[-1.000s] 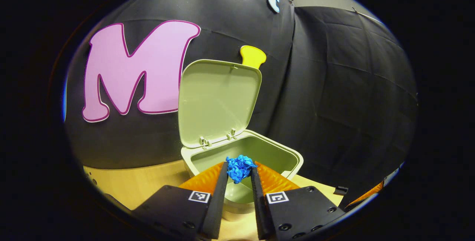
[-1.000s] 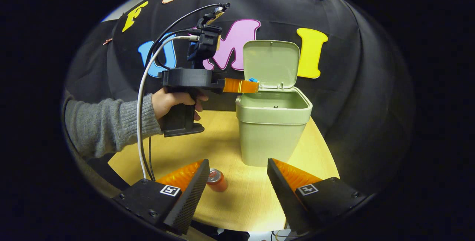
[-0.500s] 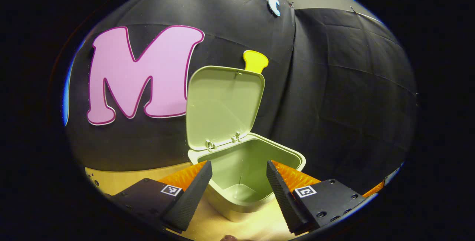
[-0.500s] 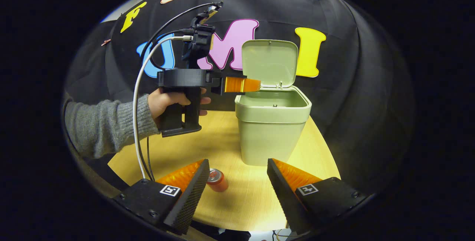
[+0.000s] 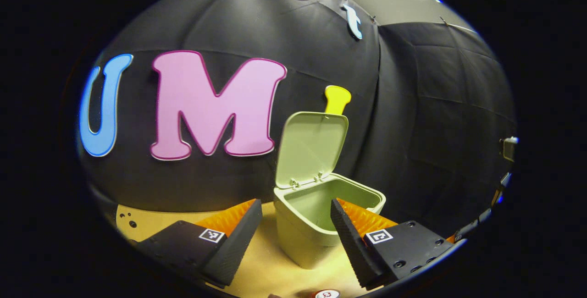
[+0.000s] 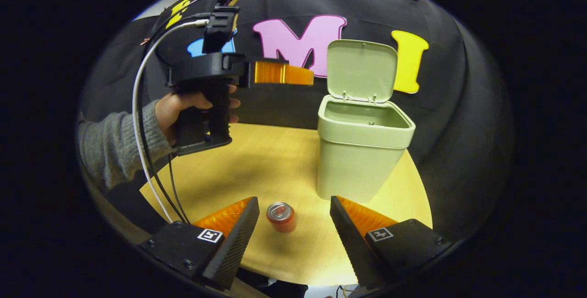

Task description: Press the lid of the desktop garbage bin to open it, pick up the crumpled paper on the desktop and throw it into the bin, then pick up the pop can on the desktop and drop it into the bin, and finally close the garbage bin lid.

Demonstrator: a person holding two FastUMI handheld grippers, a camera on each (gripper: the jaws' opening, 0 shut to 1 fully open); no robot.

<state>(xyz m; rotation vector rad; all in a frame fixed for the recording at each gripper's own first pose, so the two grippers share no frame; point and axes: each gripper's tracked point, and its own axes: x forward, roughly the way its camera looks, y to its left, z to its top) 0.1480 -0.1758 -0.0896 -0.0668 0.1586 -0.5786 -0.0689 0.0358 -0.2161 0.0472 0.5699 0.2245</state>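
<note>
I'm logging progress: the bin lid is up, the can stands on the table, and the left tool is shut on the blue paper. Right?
Not quite. In the left gripper view the left tool is open and holds nothing. The lid is up and the can stands on the table.

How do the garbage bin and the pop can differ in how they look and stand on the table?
The garbage bin is pale green, boxy and tall, its lid raised upright; the pop can is orange, round, far smaller, its top closed. Both stand upright on the wooden table, apart from each other.

A recording booth: black cloth wall [image 6: 458,105] behind a wooden desktop [image 6: 275,160].
</note>
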